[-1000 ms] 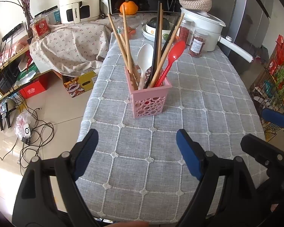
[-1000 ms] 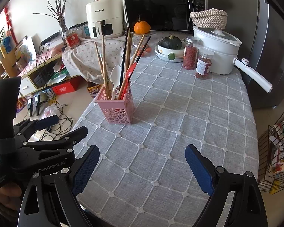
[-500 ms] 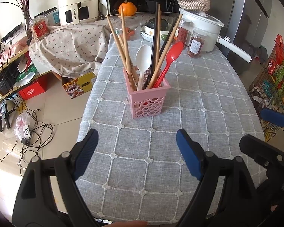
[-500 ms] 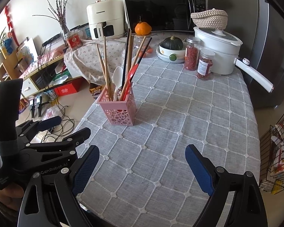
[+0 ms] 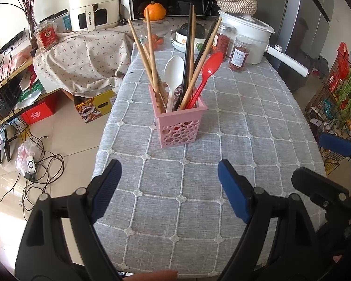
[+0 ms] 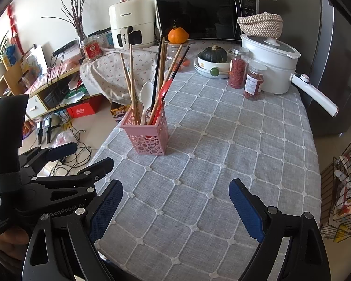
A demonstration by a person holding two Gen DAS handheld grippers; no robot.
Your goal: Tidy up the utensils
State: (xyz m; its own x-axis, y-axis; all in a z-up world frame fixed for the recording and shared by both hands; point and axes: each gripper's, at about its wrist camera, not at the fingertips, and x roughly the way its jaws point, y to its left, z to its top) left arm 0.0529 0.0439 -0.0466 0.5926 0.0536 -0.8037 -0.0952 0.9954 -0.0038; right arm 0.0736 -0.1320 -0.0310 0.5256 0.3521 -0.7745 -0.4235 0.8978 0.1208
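A pink perforated utensil holder (image 5: 179, 126) stands upright on the grey checked tablecloth (image 5: 245, 126). It holds several wooden and black chopsticks (image 5: 152, 58), a white spoon (image 5: 173, 77) and a red spoon (image 5: 208, 70). It also shows in the right wrist view (image 6: 147, 133). My left gripper (image 5: 168, 192) is open and empty, a short way in front of the holder. My right gripper (image 6: 175, 208) is open and empty over the near table, to the right of the left one (image 6: 58, 164).
At the table's far end stand a white pot (image 6: 269, 65) with a long handle, two red-filled jars (image 6: 245, 77), a bowl with a squash (image 6: 213, 63), an orange (image 6: 177, 35), a microwave and an air fryer. A wire rack (image 6: 344, 187) stands right. Cables and boxes lie on the floor left.
Both grippers have drawn slightly nearer the holder, which sits a little lower and larger in both views. Both stay open and empty.
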